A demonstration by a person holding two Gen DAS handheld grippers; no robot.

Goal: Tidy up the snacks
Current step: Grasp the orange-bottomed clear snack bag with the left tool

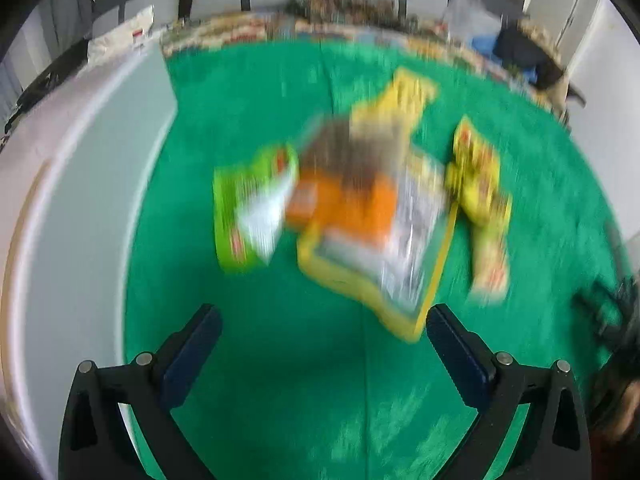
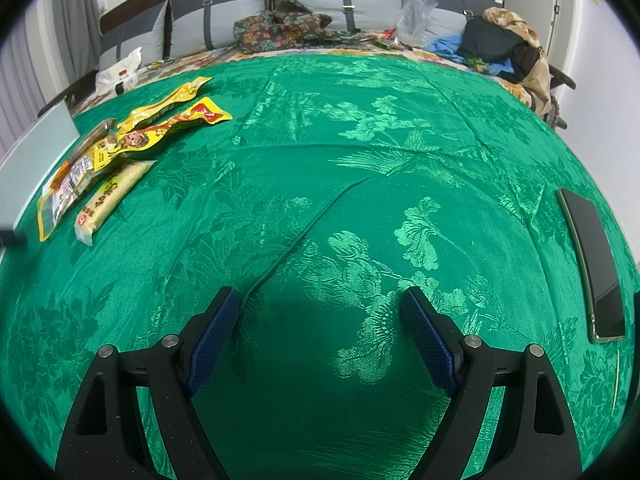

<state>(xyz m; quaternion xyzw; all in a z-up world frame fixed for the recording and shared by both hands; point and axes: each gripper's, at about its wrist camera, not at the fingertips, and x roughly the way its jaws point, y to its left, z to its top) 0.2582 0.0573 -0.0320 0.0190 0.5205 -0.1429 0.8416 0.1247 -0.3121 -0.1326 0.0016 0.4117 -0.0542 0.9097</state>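
The left wrist view is motion-blurred. Several snack packets lie in a heap on the green cloth [image 1: 280, 360]: a green packet [image 1: 248, 216], a yellow-edged packet with orange and clear panels [image 1: 360, 232], and a yellow packet [image 1: 480, 192] to its right. My left gripper [image 1: 320, 332] is open and empty, just short of the heap. In the right wrist view the same packets lie far left: yellow packets [image 2: 168, 124], a clear-fronted one [image 2: 68, 188] and a pale cracker pack [image 2: 108, 200]. My right gripper [image 2: 320, 316] is open and empty over bare cloth.
A white box or bin [image 1: 80, 200] stands left of the snacks; it also shows in the right wrist view [image 2: 36, 152]. A dark phone [image 2: 596, 264] lies at the right. Cushions, clothes [image 2: 508, 36] and plastic bags sit along the far edge of the bed.
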